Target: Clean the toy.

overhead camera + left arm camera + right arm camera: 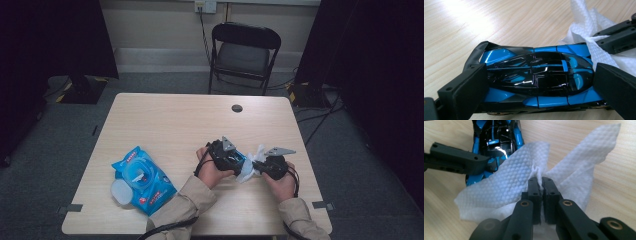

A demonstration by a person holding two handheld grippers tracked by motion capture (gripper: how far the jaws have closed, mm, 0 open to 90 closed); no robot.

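Glossy blue-and-black toy car [536,80], its long axis across the left gripper view, nose toward the wipe, clamped end to end between the left hand-held gripper [536,87] pads above the wood-grain worktop [170,120]. The right hand-held gripper [540,182] pinches a dimpled white wipe [509,190] touching the car's nose. A blue soft wipe pack [142,180] lies well apart at left, its lid flipped open.

— What is seen beside the blue wipes pack [142,179]?
— To its right, a white wipe [251,164] is pinched between the left gripper [226,156] and right gripper [272,165].
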